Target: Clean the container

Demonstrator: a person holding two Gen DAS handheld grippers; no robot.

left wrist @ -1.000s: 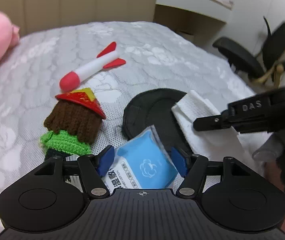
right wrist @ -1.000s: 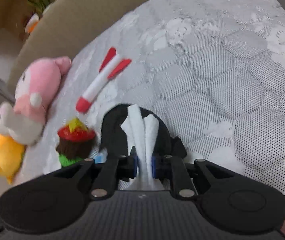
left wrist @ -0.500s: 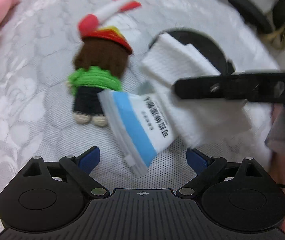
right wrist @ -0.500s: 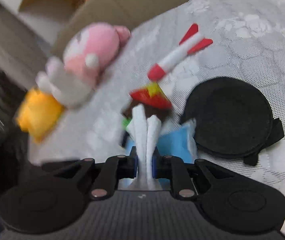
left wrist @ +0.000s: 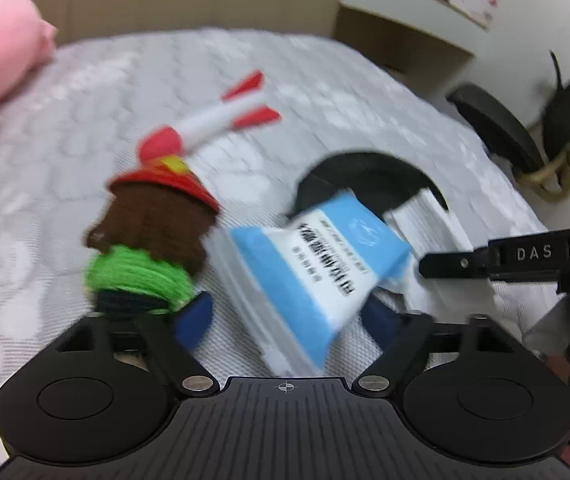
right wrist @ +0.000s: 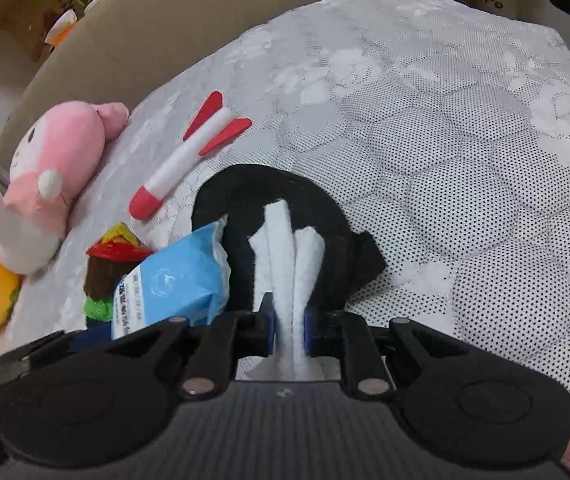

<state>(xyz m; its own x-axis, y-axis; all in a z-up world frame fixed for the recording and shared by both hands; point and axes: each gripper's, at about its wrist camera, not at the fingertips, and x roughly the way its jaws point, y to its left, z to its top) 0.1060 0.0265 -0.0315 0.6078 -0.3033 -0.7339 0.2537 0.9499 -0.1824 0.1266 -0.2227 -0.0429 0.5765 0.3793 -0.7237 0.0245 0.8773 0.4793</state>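
Both wrist views sit low and close over the quilted bed [right wrist: 465, 152], each looking forward along its own jaws. The left faces the headboard and a shelf; the right looks from the other side — both share the blue packet [left wrist: 317, 264], black container [right wrist: 285, 200] and toy rocket [right wrist: 189, 160].

Between the left jaws lies the blue wipe packet [left wrist: 317, 264]; the knitted doll [left wrist: 153, 240] crowds their left side.
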